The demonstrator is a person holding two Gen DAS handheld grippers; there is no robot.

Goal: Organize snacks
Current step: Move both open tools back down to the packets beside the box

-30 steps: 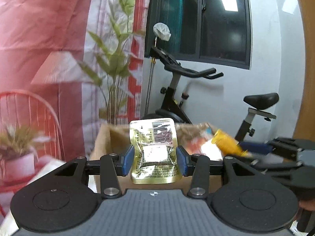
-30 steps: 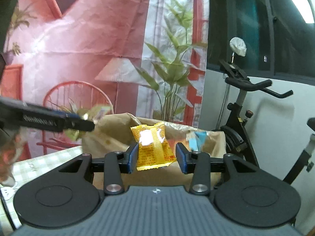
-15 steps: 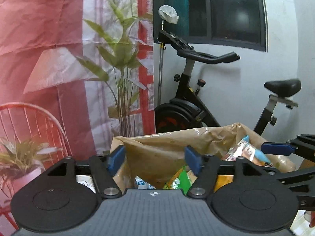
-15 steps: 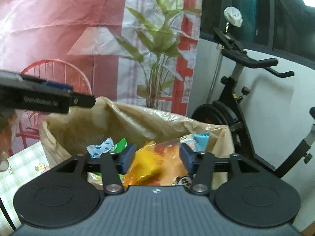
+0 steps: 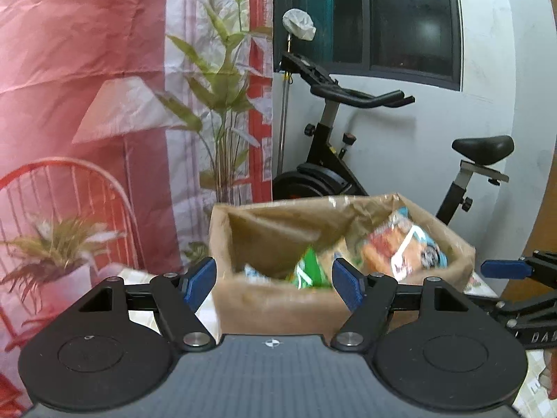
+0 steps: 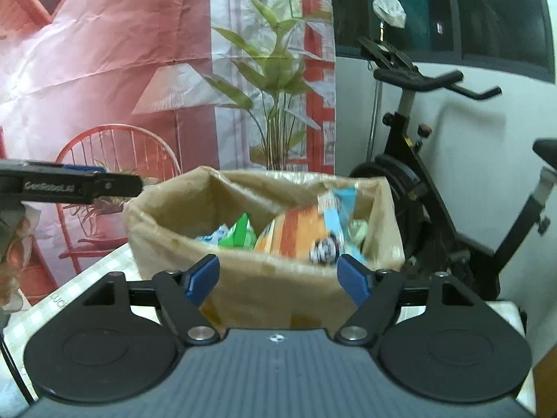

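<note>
Both grippers, left gripper [image 5: 274, 278] and right gripper [image 6: 279, 279], gape wide and empty before the brown paper-lined box [image 6: 264, 289], where colourful snack packets [image 6: 296, 233] sit gathered for tidy storage.

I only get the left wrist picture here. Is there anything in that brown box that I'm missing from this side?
Observer: Yes. The right wrist view shows a pale green packet tucked at the far right inside the box.
Operator: And that other gripper, is it carrying a snack?
Observer: No. The right gripper is open with nothing between its fingers.
Operator: Can you see who holds mine?
Observer: Partly. A hand shows under the left gripper at the picture's left edge.
</note>
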